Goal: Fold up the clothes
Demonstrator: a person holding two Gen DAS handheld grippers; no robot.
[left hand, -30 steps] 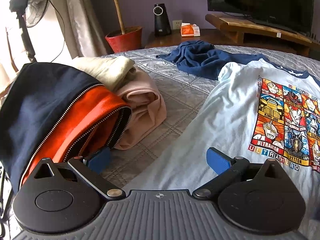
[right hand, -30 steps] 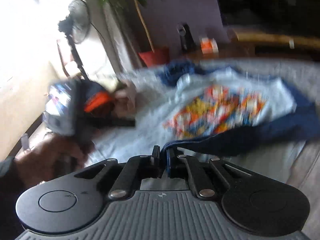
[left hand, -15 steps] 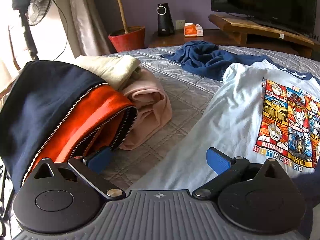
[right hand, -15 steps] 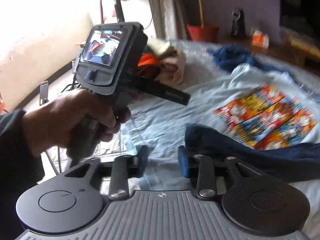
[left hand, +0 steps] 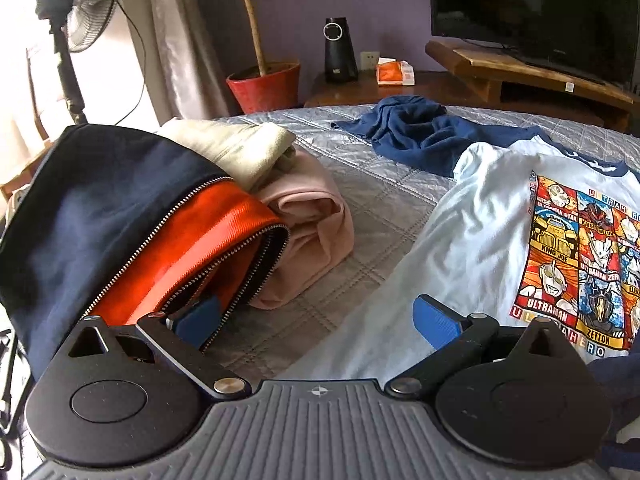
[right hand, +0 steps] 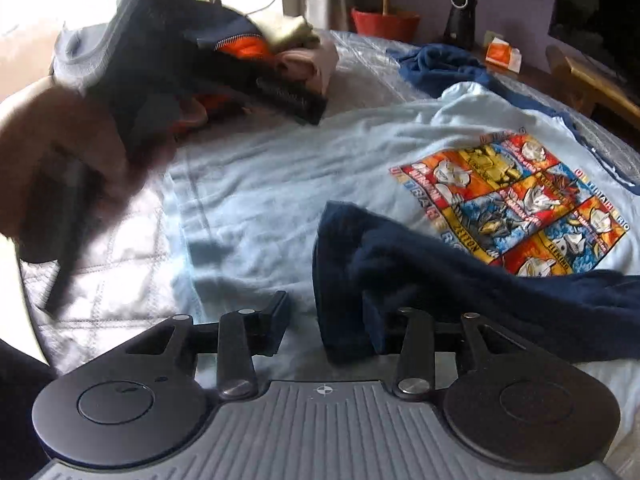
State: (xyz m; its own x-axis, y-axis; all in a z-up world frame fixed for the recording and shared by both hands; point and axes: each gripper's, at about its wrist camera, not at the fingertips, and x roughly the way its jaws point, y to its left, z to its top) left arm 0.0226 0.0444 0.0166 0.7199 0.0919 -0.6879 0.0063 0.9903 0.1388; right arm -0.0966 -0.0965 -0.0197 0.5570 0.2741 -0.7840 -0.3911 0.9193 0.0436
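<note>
Pale blue cotton T-shirt with cartoon print (right hand: pixel 280 184) lies flat on the grey quilted bedspread (left hand: pixel 384 208), its navy sleeve (right hand: pixel 440 280) draped against my right gripper (right hand: pixel 326 320). Those jaws are closing, sleeve between, not pinched. My left gripper (left hand: pixel 316 316) gapes wide, empty, beside the navy-orange zip jacket (left hand: pixel 120 216).

Pale-blue graphic tee (right hand: pixel 288 184) spread flat on bed, print up, one navy sleeve (right hand: pixel 460 276) folded across at 5 o'clock.

home bedroom | quilted bed (left hand: pixel 384 200) | television (left hand: pixel 532 12) | standing fan (left hand: pixel 86 8)
</note>
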